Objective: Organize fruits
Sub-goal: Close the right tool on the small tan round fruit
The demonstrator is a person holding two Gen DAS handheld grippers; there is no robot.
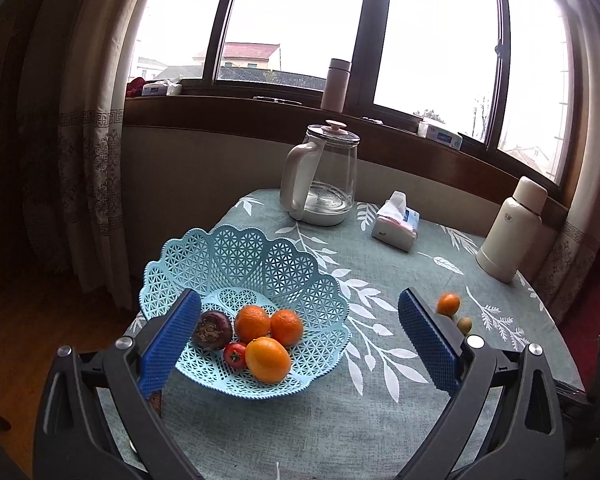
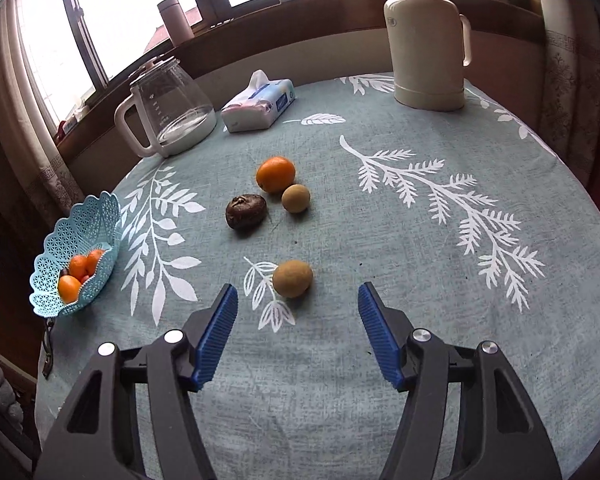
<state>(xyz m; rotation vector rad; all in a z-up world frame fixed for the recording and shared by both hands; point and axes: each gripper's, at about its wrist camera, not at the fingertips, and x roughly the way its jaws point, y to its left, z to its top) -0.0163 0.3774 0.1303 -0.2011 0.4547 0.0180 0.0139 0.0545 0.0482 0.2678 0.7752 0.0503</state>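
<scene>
Here the right hand-held gripper [image 2: 298, 322] hangs low over the desk [image 2: 400, 240] with its blue pads spread wide and nothing between them; the nearest brownish-green fruit [image 2: 292, 278] lies just ahead of the gap, so it looks lined up as the next pick. Farther on, well apart from it, three more fruits cluster together: a dark brown one [image 2: 246, 211], a smaller greenish one [image 2: 295, 198] and an orange [image 2: 275, 174], the last two touching or nearly so. The left hand-held gripper [image 1: 300, 336] is likewise open and empty, held over the pale blue lattice basket [image 1: 236, 256] near the desk's left edge, probably to drop or steady fruit there. The basket already holds a dark purple fruit [image 1: 212, 330], two oranges [image 1: 269, 325], a yellow-orange citrus [image 1: 267, 359] and a small red fruit [image 1: 235, 355]. The glass kettle [image 2: 168, 108], tissue pack [image 2: 260, 104] and flask [image 2: 426, 36] stand at the back, clear of the working area.
</scene>
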